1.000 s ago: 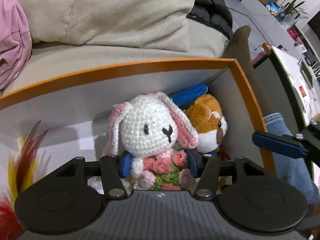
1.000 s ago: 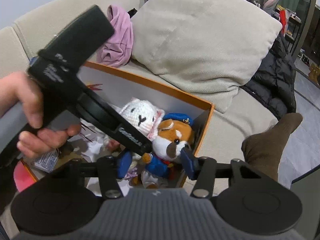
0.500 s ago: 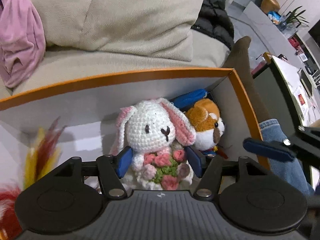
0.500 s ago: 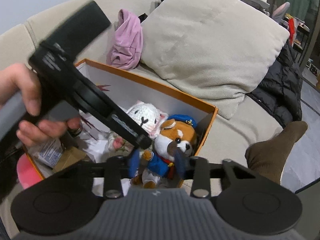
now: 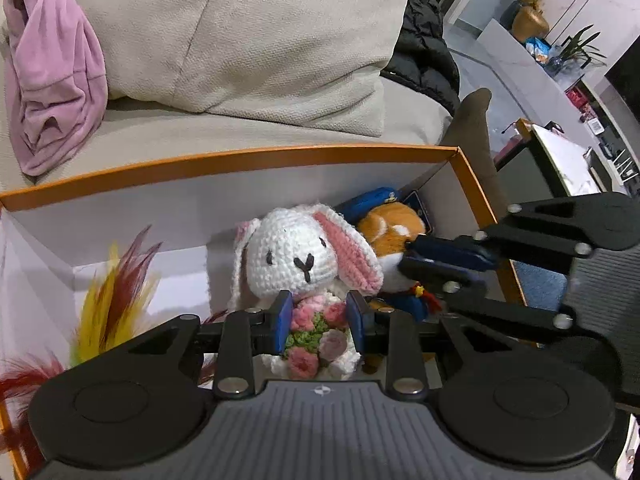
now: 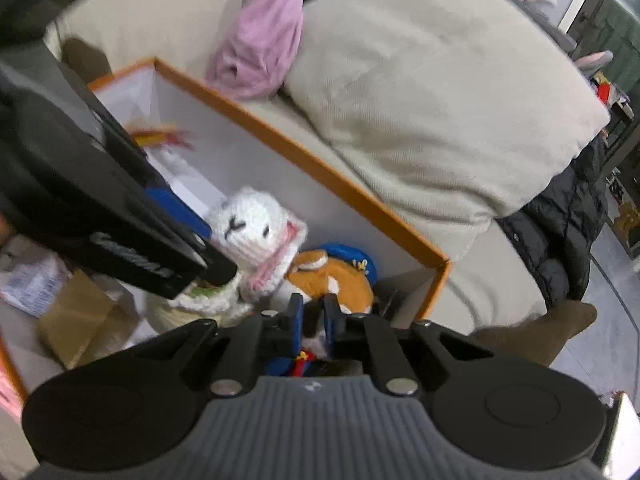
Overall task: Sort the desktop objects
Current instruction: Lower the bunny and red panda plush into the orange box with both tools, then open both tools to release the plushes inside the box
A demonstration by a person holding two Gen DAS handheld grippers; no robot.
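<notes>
Two plush toys gripped upright, side by side in the box (image 5: 248,160).
Rabbit (image 5: 300,256) is pinched at the body by the left gripper (image 5: 320,322); dog (image 6: 332,280), just right of it, by the right gripper (image 6: 312,320).

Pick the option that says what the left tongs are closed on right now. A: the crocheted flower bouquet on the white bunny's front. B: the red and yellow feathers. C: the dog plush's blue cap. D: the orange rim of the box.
A: in the left wrist view the left tongs have their blue pads pressed on either side of the pink and green bouquet of the white bunny.
</notes>
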